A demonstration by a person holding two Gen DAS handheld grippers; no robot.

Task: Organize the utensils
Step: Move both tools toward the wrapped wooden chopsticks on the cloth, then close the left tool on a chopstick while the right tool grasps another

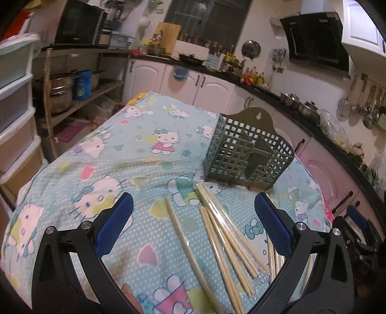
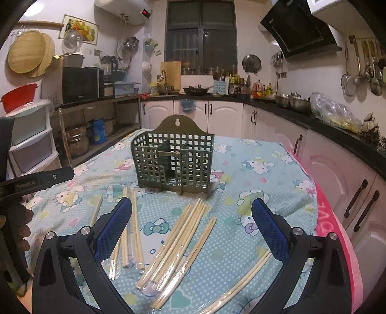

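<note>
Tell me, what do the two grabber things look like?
The left gripper and right gripper match: black plastic frames with triangular cut-outs and silver bolts, plus blue pads with a dotted mesh texture. No cables or sleeves show.

Cartoon-print cloth [image 2: 265, 193] covers the table — green holder [image 2: 172, 164] upright, chopsticks [image 2: 176, 241] scattered nearby.

Legible text is scarce. In the right wrist view, the black handle [image 2: 36, 182] at nine o'clock carries a small pale printed word, too blurred to spell out, and the pink towel edge [image 2: 324, 217] at four o'clock bears large white characters that cannot be deciphered. The white water heater [image 2: 120, 9] at eleven o'clock shows a red lit display whose figure cannot be made out; the left wrist view offers no readable lettering.
</note>
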